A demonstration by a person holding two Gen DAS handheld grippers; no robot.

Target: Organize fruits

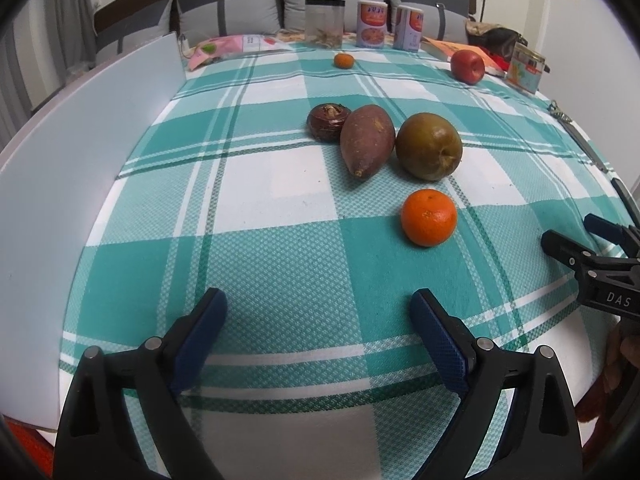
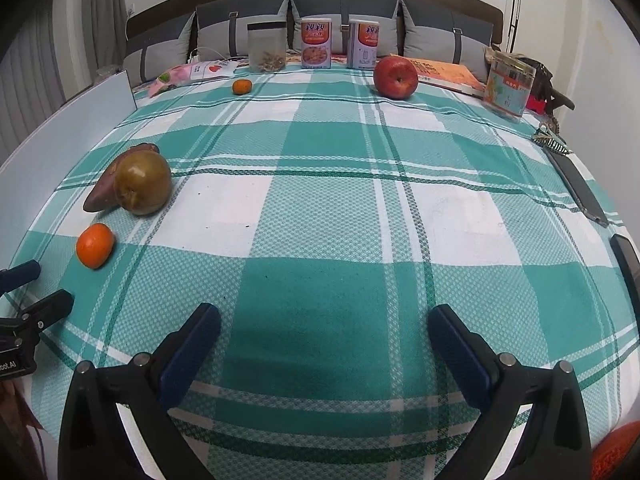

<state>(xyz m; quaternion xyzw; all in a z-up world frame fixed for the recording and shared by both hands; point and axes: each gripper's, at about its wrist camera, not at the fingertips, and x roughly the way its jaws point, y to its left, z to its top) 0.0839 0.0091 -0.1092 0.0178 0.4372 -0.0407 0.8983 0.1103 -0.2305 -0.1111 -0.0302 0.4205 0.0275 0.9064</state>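
Observation:
On the teal checked cloth (image 1: 280, 264) lie an orange (image 1: 429, 217), a brown-green round fruit (image 1: 429, 146), a sweet potato (image 1: 367, 140) and a dark brown bulb (image 1: 328, 121), grouped mid-table. A small orange (image 1: 344, 60) and a red apple (image 1: 467, 66) sit farther back. My left gripper (image 1: 318, 306) is open and empty, near the front edge, short of the orange. My right gripper (image 2: 325, 320) is open and empty over bare cloth (image 2: 320, 300); the orange (image 2: 95, 245) and brown-green fruit (image 2: 143, 182) lie to its left, the apple (image 2: 396, 77) far back.
A white board (image 1: 72, 152) stands along the left edge. Two printed cans (image 1: 372, 24), a clear jar (image 1: 325, 22), snack packets (image 1: 224, 46), a book (image 2: 444, 72) and a printed tin (image 2: 508, 84) line the back. A dark flat phone (image 2: 580, 188) lies at the right edge. Grey cushions sit behind.

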